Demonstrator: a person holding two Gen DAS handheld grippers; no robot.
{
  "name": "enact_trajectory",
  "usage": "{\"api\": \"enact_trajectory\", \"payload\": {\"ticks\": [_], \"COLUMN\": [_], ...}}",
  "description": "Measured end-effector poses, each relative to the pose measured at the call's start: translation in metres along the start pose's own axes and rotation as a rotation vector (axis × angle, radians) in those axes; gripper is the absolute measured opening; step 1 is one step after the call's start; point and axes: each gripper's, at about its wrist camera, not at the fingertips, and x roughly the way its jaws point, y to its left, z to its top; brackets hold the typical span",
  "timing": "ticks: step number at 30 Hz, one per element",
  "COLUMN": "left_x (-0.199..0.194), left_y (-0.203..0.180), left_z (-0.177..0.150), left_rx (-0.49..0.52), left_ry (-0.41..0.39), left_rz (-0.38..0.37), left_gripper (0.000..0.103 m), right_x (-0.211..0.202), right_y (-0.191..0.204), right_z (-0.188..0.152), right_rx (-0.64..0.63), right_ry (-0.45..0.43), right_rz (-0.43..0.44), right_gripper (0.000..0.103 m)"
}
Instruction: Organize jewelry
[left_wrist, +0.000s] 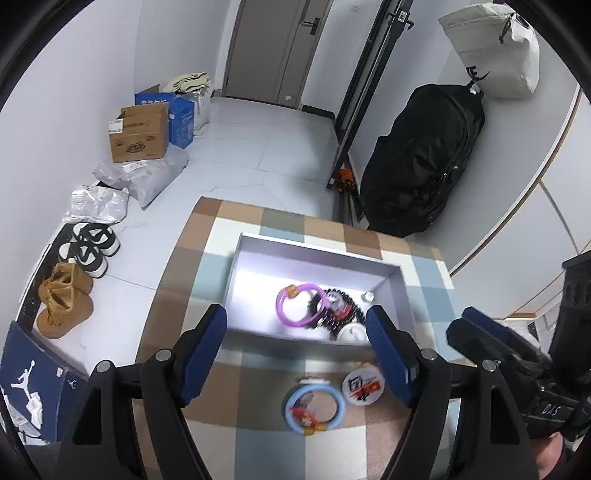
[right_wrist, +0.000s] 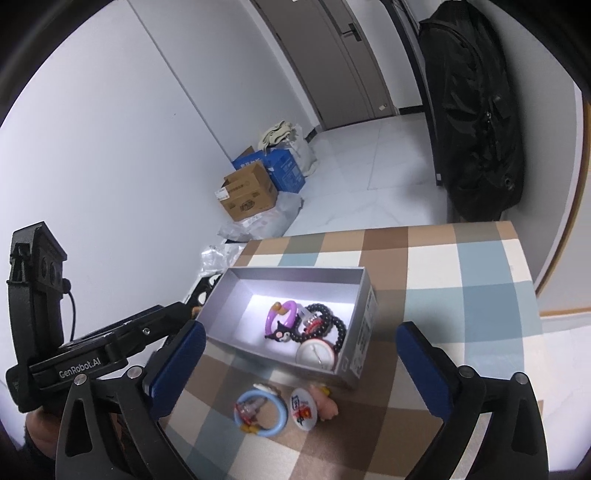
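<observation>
We find the grey box (right_wrist: 360, 325) open on the checked table (right_wrist: 461, 295), holding a purple ring (right_wrist: 286, 314), black beads (right_wrist: 334, 321) and a white disc (right_wrist: 316, 354). Just before it lie a blue ring (right_wrist: 260, 411) and a round badge (right_wrist: 303, 408). Left gripper (left_wrist: 295, 354) and right gripper (right_wrist: 299, 369) both stand apart, gripping nothing.

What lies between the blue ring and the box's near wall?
Bare checked cloth only, between the blue ring and the box; the right wrist view shows it.
</observation>
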Motion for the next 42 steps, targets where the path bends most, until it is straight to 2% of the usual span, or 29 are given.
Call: {"api": "enact_trajectory", "payload": {"ticks": [4,6,9,17,23,25,27,29,34,41,42], "left_x": [-0.004,-0.006,-0.006,0.009,0.019,0.021,0.026,0.031,0.037,0.041,0.043], "left_y": [-0.001,0.0,0.004,0.003,-0.004,-0.005,-0.007,-0.008,-0.011,-0.025,-0.027], "left_z": [-0.011,-0.016,-0.025,-0.053,-0.06,-0.061,-0.062,-0.065,-0.068,-0.069,-0.069], "left_rx": [0.034,0.045,0.044,0.108,0.144,0.141,0.156,0.172,0.181,0.223,0.235], "left_ry": [-0.032,-0.04,-0.032,0.034,0.07,0.08,0.095,0.119,0.136,0.142,0.147], "left_rz": [0.045,0.063,0.067,0.094,0.093,0.073,0.079,0.08,0.085,0.073,0.074], "left_gripper": [0.076,0.083,0.083,0.083,0.083,0.077,0.059,0.054,0.047,0.046,0.037], "right_x": [-0.005,-0.006,-0.008,-0.012,-0.013,-0.014,-0.015,-0.016,-0.018,-0.021,-0.021], "right_y": [0.002,0.003,0.006,0.01,0.004,0.004,0.003,0.003,0.0,-0.003,-0.003], "right_z": [-0.008,-0.013,-0.02,-0.042,-0.049,-0.049,-0.049,-0.048,-0.047,-0.046,-0.046], "right_rx": [-0.025,-0.048,-0.074,-0.128,-0.121,-0.12,-0.121,-0.121,-0.108,-0.1,-0.099], "right_ry": [-0.001,0.003,0.008,0.048,0.069,0.067,0.065,0.064,0.063,0.062,0.063], "right_rz": [-0.02,-0.036,-0.047,-0.076,-0.091,-0.093,-0.092,-0.092,-0.085,-0.08,-0.08], "right_gripper": [0.103,0.103,0.103,0.103,0.103,0.103,0.103,0.103,0.103,0.103,0.103]}}
